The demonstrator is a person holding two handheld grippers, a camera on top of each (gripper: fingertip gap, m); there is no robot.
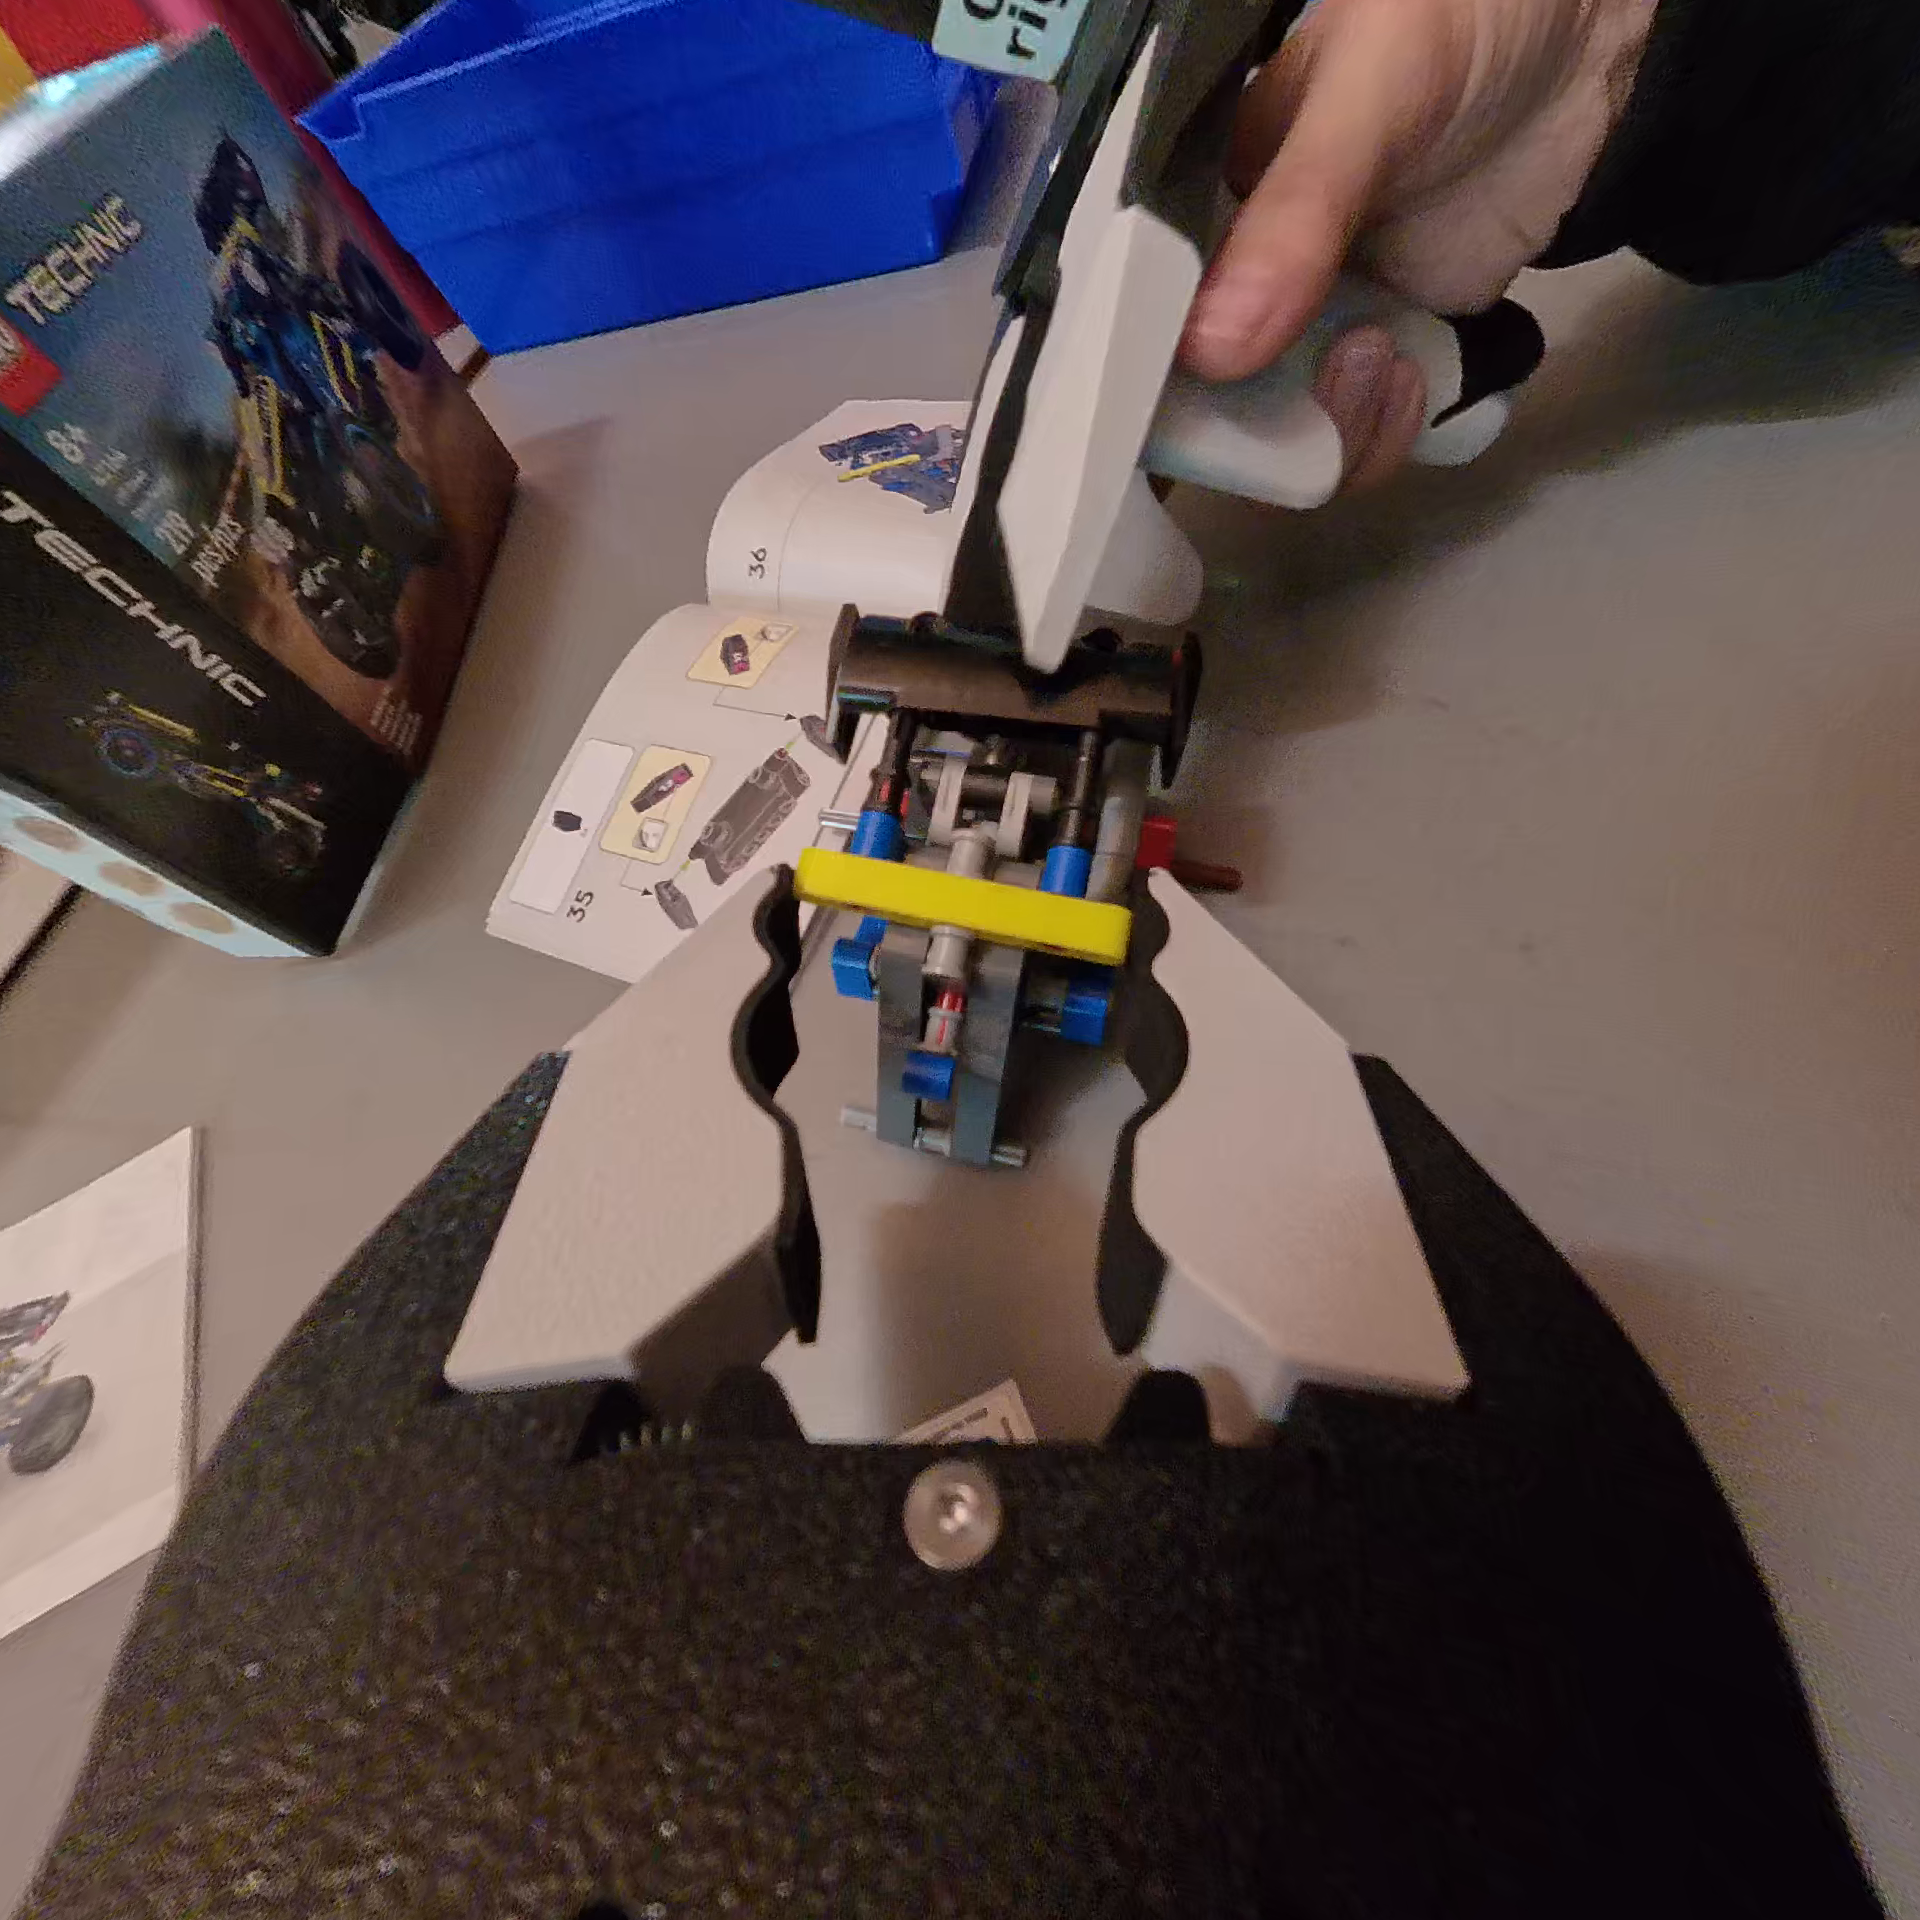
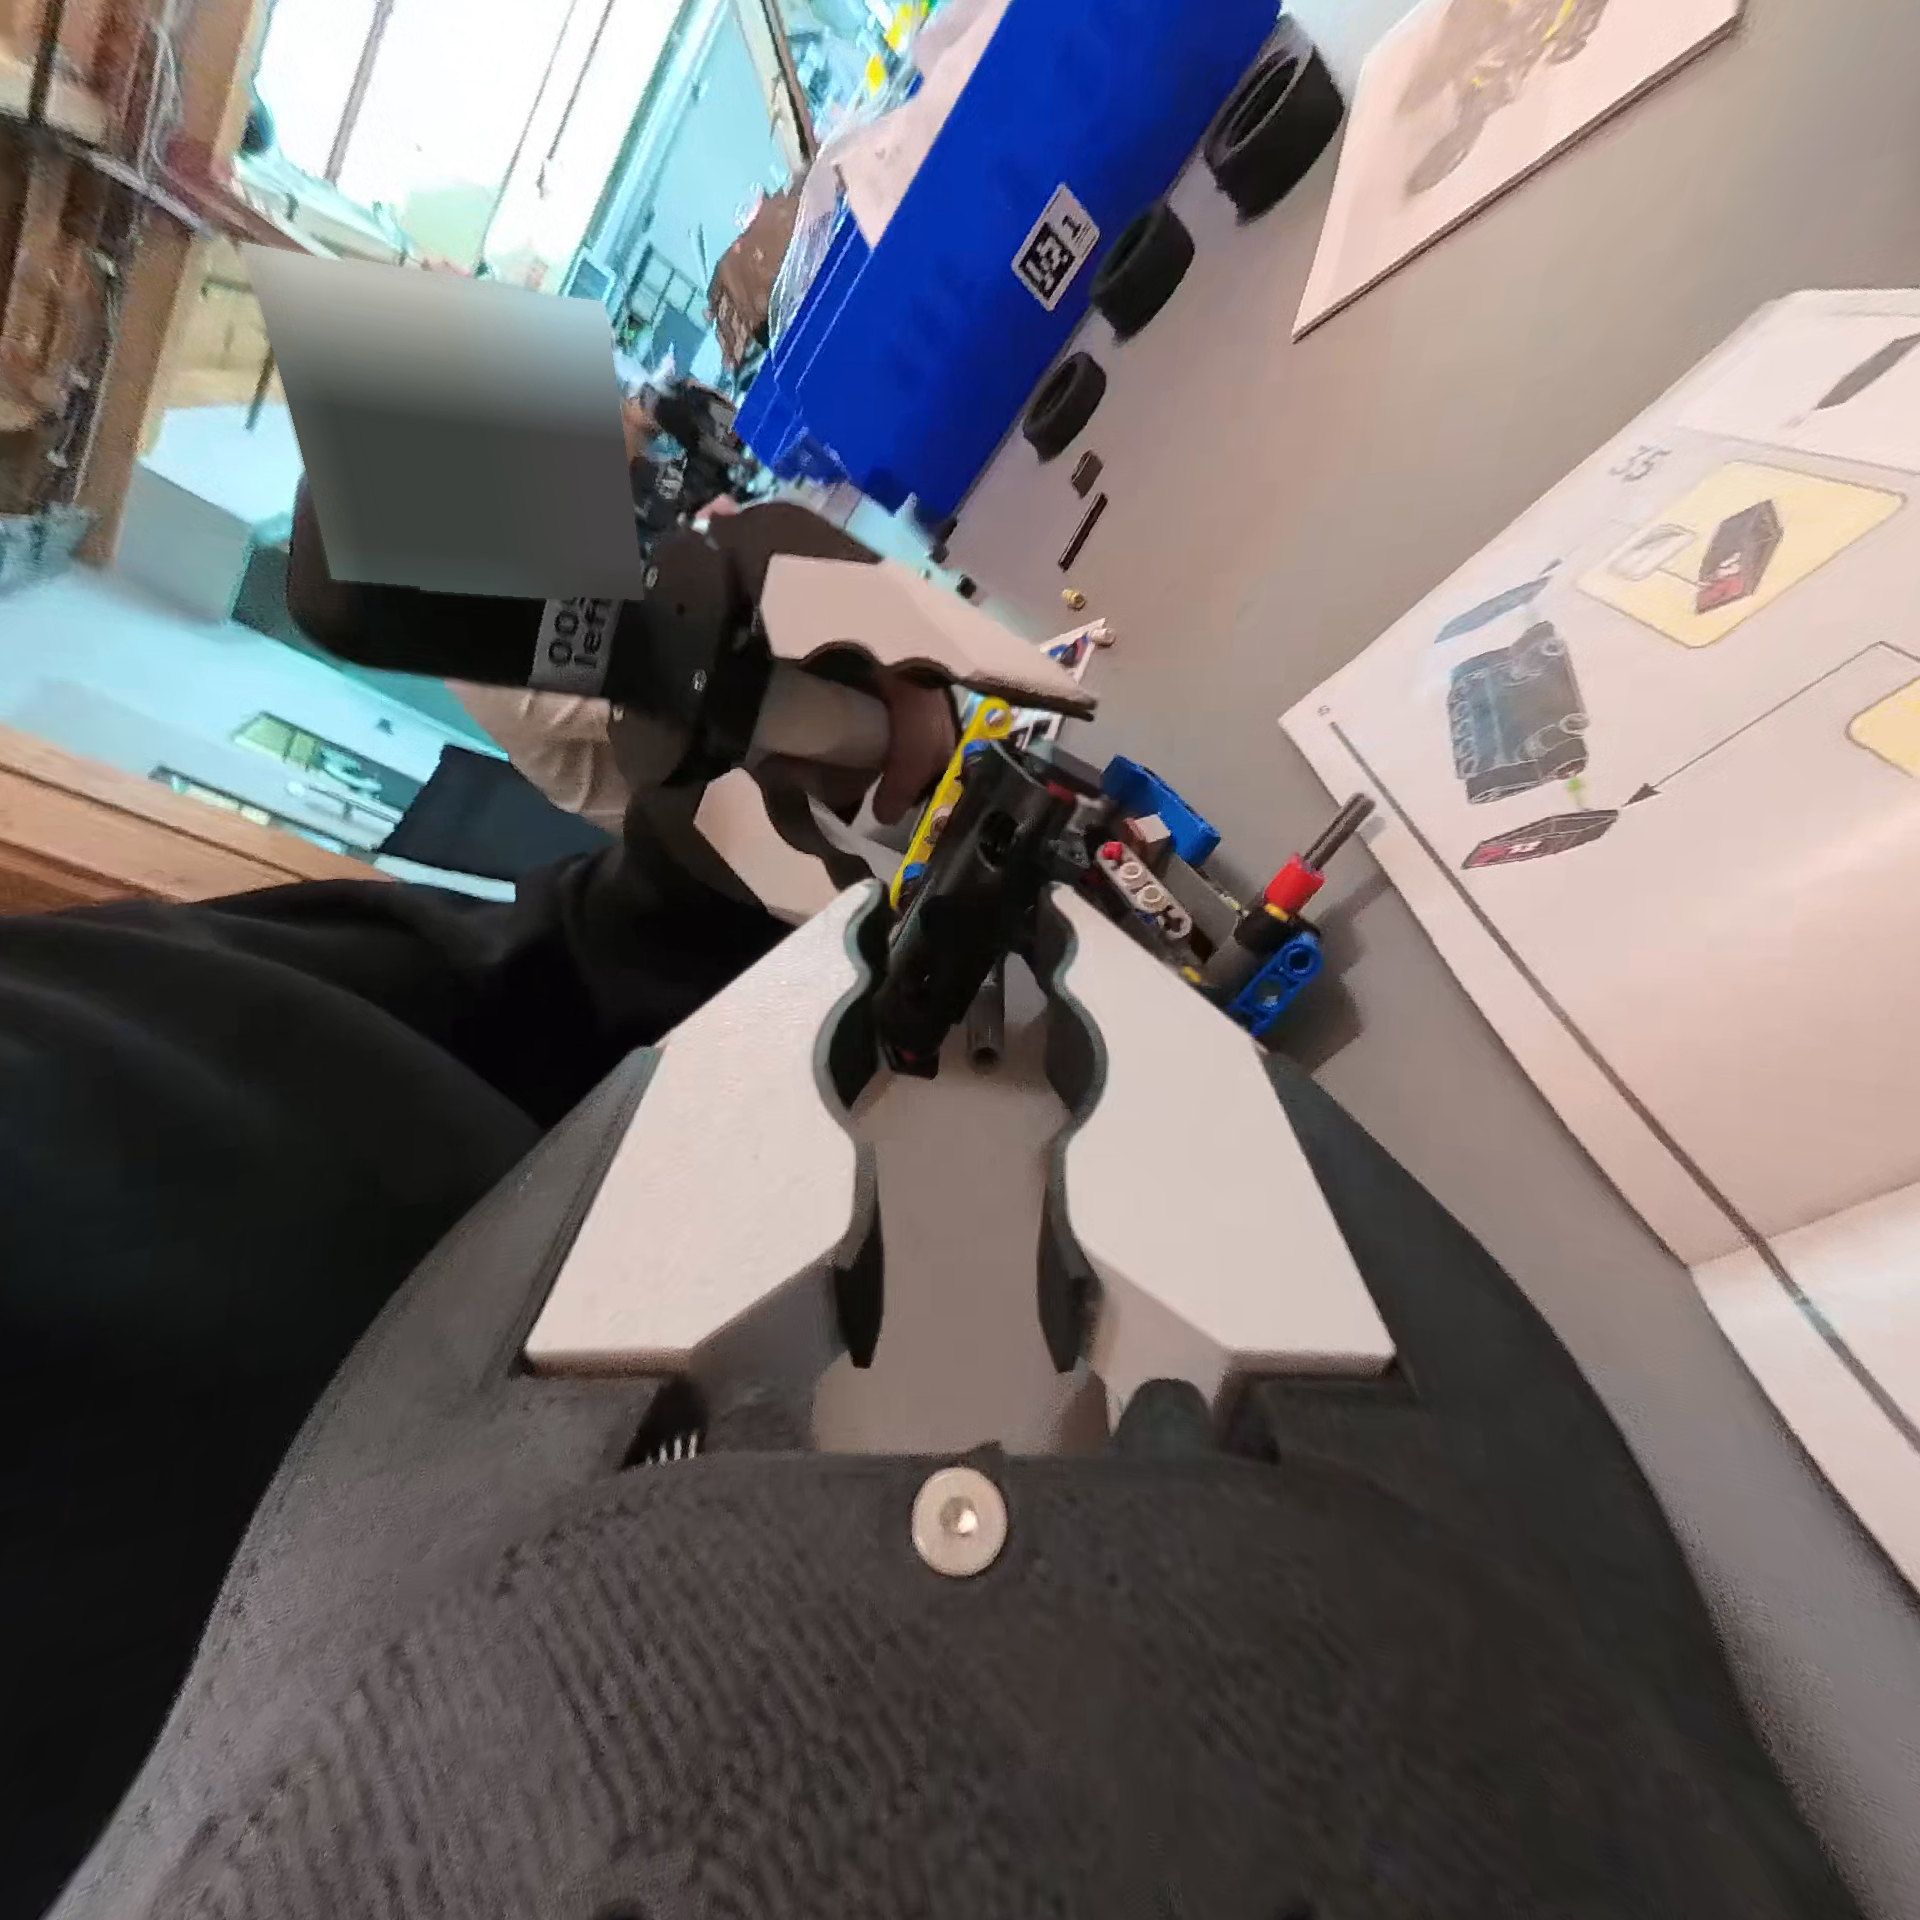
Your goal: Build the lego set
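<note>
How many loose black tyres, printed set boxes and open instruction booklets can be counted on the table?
Loose black tyres: 3
Printed set box: 1
Open instruction booklet: 1
Total: 5

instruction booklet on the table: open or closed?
Open. The white paper instruction booklet lies spread on the grey table, two printed pages showing.
</note>
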